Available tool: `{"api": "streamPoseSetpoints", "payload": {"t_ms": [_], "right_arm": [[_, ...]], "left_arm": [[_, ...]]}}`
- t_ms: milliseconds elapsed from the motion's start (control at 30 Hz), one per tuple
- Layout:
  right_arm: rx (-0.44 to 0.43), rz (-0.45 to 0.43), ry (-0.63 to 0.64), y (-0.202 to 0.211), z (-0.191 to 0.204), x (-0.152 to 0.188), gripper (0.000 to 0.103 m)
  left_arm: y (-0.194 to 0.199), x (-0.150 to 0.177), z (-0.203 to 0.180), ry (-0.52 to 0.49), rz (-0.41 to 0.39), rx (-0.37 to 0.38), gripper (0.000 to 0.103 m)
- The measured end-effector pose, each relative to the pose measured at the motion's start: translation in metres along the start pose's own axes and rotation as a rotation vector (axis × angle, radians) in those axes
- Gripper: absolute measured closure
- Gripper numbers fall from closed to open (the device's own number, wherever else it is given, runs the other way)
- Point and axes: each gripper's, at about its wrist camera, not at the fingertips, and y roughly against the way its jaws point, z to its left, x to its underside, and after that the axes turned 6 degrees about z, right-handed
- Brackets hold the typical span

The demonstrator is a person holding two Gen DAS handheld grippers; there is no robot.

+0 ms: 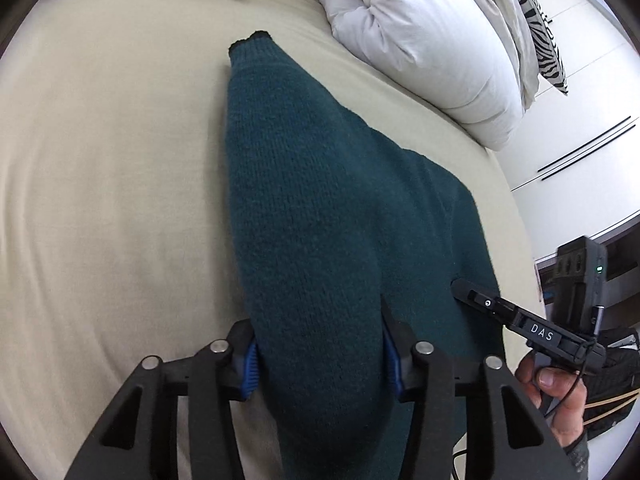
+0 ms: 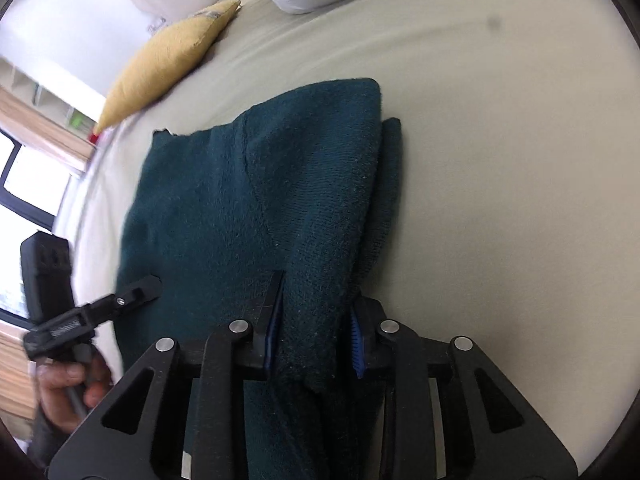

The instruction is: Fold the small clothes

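the left gripper [image 1: 320,364] clamps a thick roll of the teal knitted sweater [image 1: 320,208], its blue-padded fingers [image 1: 250,372] pressing in on either side of the bunched wool. from this grip a sleeve runs away across the bed sheet [image 1: 100,200] to a dark-edged cuff [image 1: 250,40], while the rest of the garment spreads flat to the right.

the right gripper [image 2: 316,328] is closed on a folded edge of the same sweater [image 2: 248,208], the fabric pinched between its blue pads [image 2: 358,344], with a doubled layer stacked along the fold on the far side. each wrist view catches the other gripper at the opposite edge of the sweater, held in the person's hand [image 1: 560,396].

the sweater lies on the pale beige sheet of the bed, in the middle of the mattress. beyond it, a mustard yellow cushion [image 2: 164,60] rests near the bed's far edge, and a rumpled white duvet [image 1: 420,40] is heaped further along, with a zebra-striped pillow [image 1: 536,20] tucked behind it. a white wall and a window show past the bed's edge.
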Motion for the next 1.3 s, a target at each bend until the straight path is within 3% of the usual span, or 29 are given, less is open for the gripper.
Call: {"api": "streamPoseSetpoints", "payload": {"t_ms": [133, 333, 467, 767, 1000, 1167, 1300], "right_arm": [[0.140, -0.055, 0.084, 0.015, 0.038, 0.008, 0.081], [0.137, -0.124, 0.171, 0.051, 0.088, 0.044, 0.081], [0.087, -0.152, 0.209, 0.074, 0.123, 0.078, 0.081], [0.012, -0.132, 0.328, 0.090, 0.209, 0.168, 0.081], [-0.066, -0.078, 0.346, 0.071, 0.247, 0.223, 0.081], [-0.132, -0.025, 0.313, 0.049, 0.246, 0.247, 0.081], [-0.097, 0.030, 0.291, 0.016, 0.241, 0.257, 0.081]], "left_arm": [[0.019, 0.011, -0.009, -0.020, -0.012, -0.053, 0.057], [0.087, 0.051, -0.014, -0.086, -0.099, -0.102, 0.058], [0.131, 0.089, -0.008, -0.116, -0.137, -0.132, 0.058], [0.195, 0.177, 0.019, -0.134, -0.171, -0.201, 0.057], [0.213, 0.226, 0.056, -0.083, -0.167, -0.175, 0.057], [0.200, 0.247, 0.100, 0.003, -0.131, -0.146, 0.056], [0.185, 0.255, 0.123, 0.037, -0.121, -0.121, 0.050]]}}
